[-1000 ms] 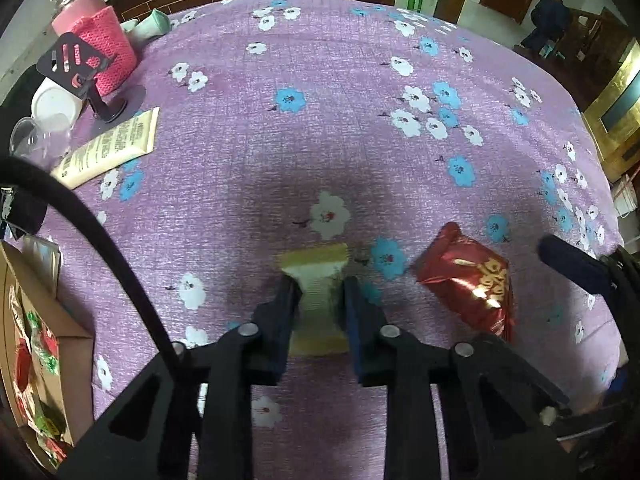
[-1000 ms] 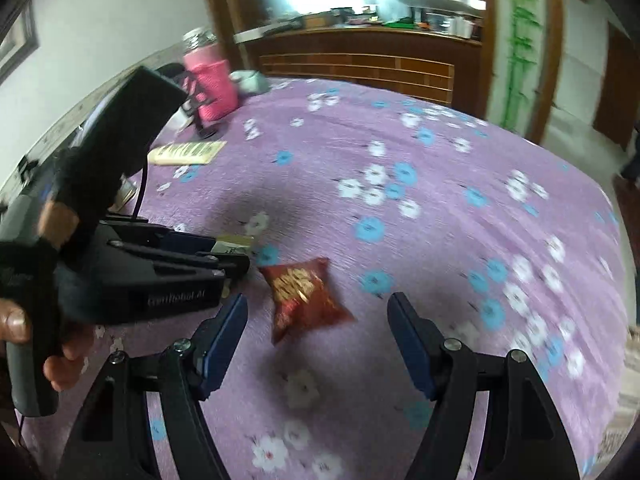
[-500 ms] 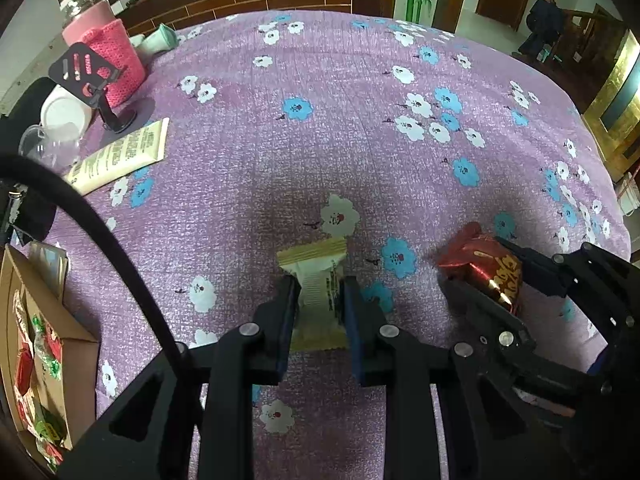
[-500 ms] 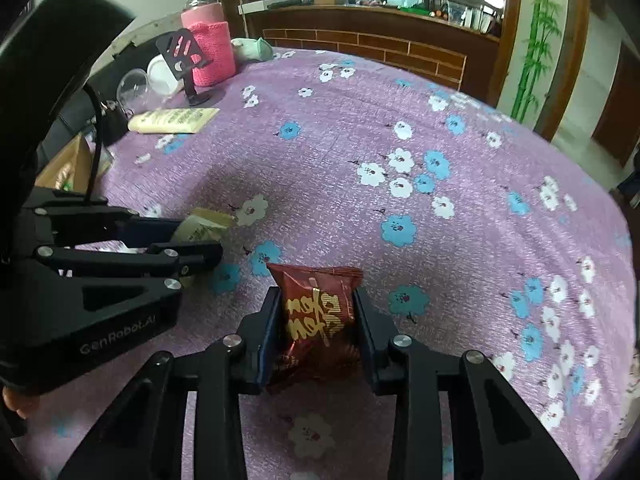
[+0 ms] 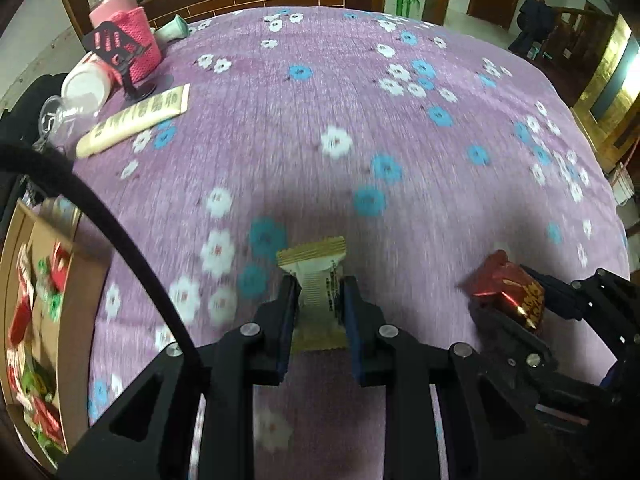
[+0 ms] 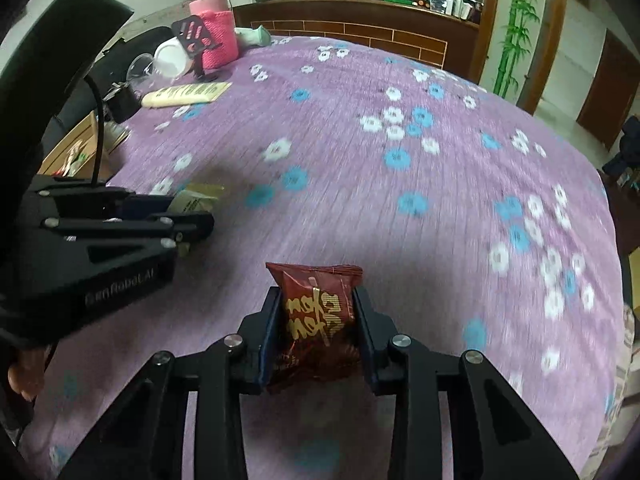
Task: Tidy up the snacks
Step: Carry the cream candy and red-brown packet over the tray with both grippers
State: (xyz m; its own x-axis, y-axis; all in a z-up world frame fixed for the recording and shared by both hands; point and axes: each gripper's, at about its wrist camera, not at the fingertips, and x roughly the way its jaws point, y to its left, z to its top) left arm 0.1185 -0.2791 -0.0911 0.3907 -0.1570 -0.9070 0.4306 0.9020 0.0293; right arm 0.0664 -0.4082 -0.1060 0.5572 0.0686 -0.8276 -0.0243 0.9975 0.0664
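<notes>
My left gripper (image 5: 319, 286) is shut on a cream-and-yellow snack packet (image 5: 316, 276) and holds it just above the purple flowered tablecloth (image 5: 340, 112). My right gripper (image 6: 316, 300) is shut on a red snack bag (image 6: 320, 312) with yellow lettering. In the left wrist view the red bag (image 5: 508, 290) and the right gripper show at the right. In the right wrist view the left gripper (image 6: 200, 220) and its cream packet (image 6: 196, 200) show at the left. A cardboard box (image 5: 44, 264) with several snacks stands at the left table edge.
At the far left of the table stand a pink jar in a knitted sleeve (image 5: 124, 40), a black phone stand (image 5: 120, 56), a white cup (image 5: 86, 84), a clear glass (image 5: 60, 120) and a cream tube (image 5: 136, 120). A wooden counter (image 6: 360, 28) lies behind.
The right gripper moved in and shut on the red bag, which now sits off the cloth. Both grippers have shifted left toward the box with their snacks; the view is blurred by motion.
</notes>
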